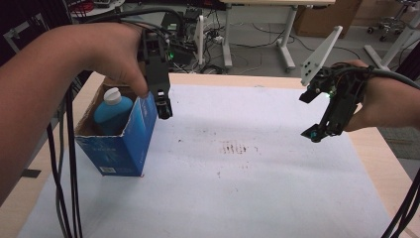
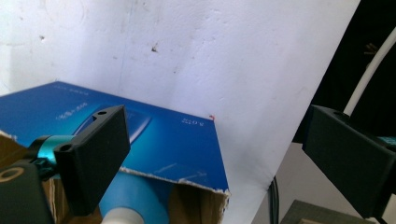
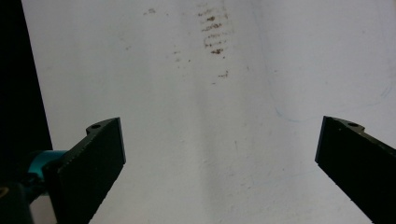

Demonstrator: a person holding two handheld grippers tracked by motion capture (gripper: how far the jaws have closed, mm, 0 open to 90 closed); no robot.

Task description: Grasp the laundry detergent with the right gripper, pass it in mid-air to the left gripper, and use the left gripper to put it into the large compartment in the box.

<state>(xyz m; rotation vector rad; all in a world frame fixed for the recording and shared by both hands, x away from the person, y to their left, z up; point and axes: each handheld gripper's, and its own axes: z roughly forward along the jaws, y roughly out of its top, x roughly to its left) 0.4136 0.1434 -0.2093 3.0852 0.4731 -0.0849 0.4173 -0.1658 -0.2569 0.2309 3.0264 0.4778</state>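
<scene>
Blue bottle (image 1: 113, 110) upright inside open blue carton (image 1: 133, 139) at desk's left. Left tool (image 1: 164, 110) just above carton's rim, jaws apart, empty. Right tool (image 1: 317, 133) apart, over white sheet (image 1: 237, 188).

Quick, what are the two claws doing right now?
Left claw: open, holding nothing, over the blue box.
Right claw: open, holding nothing, above the white sheet.

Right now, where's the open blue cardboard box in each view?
High view: blue cardboard box at left on the white sheet, blue white-capped bottle inside, left gripper at its top edge.
Left gripper view: box lower left, beneath the open jaws.
Right gripper view: not in it.
Shared landmark: the white sheet.
</scene>
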